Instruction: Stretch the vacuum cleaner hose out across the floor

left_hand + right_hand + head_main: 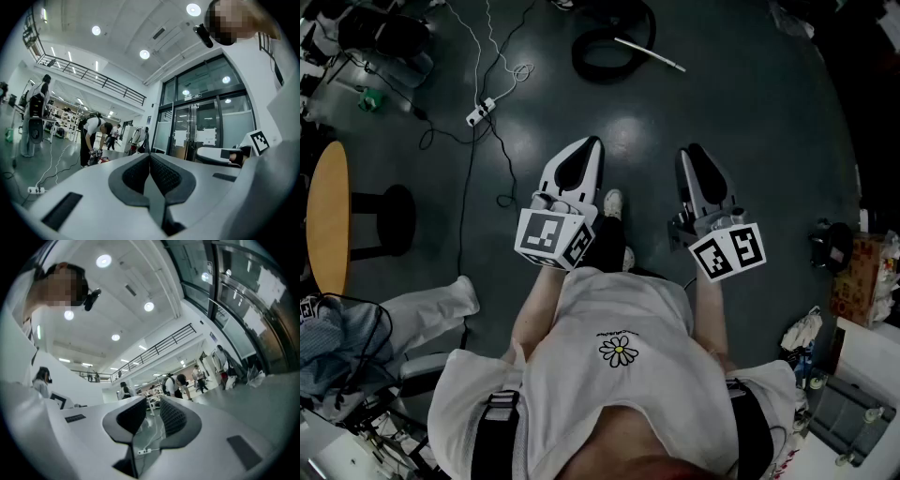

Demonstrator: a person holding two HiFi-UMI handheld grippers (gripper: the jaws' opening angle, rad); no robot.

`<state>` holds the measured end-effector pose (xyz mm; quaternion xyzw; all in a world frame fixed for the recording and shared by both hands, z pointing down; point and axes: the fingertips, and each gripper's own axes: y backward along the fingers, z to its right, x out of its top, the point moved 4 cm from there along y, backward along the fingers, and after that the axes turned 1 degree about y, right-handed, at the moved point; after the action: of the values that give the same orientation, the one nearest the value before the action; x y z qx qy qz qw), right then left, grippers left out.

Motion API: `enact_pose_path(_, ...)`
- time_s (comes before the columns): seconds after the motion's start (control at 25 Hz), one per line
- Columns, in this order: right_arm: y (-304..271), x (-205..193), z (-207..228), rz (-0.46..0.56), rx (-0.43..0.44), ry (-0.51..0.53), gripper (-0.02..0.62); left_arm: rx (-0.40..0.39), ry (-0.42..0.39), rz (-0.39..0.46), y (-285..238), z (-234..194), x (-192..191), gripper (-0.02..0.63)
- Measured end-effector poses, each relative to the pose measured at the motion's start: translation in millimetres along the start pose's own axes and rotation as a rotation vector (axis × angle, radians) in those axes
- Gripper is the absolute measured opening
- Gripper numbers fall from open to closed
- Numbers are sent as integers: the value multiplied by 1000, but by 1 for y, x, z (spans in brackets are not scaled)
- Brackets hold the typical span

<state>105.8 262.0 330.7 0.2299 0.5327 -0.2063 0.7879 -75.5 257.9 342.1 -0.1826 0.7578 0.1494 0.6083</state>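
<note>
Holding both tongs level out front: our left gripper is pressed fully together, and our right gripper is as good as closed, just a sliver of gap. Neither has anything in it. Past the power strip, the black hose sits coiled on the floor well ahead, with a pale wand poking out. We reckon it's light, floppy and springy, so we'd pinch it near the stiffer wand end.

Black hose; dark grey floor; tan table; white shirt, daisy print.
</note>
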Motion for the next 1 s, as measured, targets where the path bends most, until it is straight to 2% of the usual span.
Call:
enact_pose_path(0.04, -12, -1, 8, 0, -13, 27, 76, -5, -4, 0, -12, -7, -3, 8)
enact_pose_path(0.16, -52, -4, 34, 9, -34, 57, 180, -30, -22, 10, -52, -29, -9, 8)
enact_pose_path(0.24, -85, -4, 54, 2, -28, 61, 243, -62, -4, 32, -84, -46, -8, 8)
enact_pose_path(0.36, -149, 3, 78, -32, 0, 83, 249, -96, 44, 67, -140, -83, 7, 9)
enact_pose_path(0.48, -219, 15, 95, -34, 27, 65, 249, -81, 76, 79, -192, -133, 25, 9)
enact_pose_path(0.6, -275, 22, 108, -4, 71, -16, 249, -91, 87, 83, -234, -176, 36, 9)
enact_pose_path(0.72, -317, 23, 128, 24, 97, -118, 249, -63, 104, 73, -273, -213, 41, 9)
enact_pose_path(0.88, -356, 12, 159, -50, 83, -93, 249, -43, 179, 55, -316, -246, 37, 8)
enact_pose_path(1.0, -386, 0, 186, -100, 87, -98, 249, -34, 189, 36, -352, -267, 35, 8)
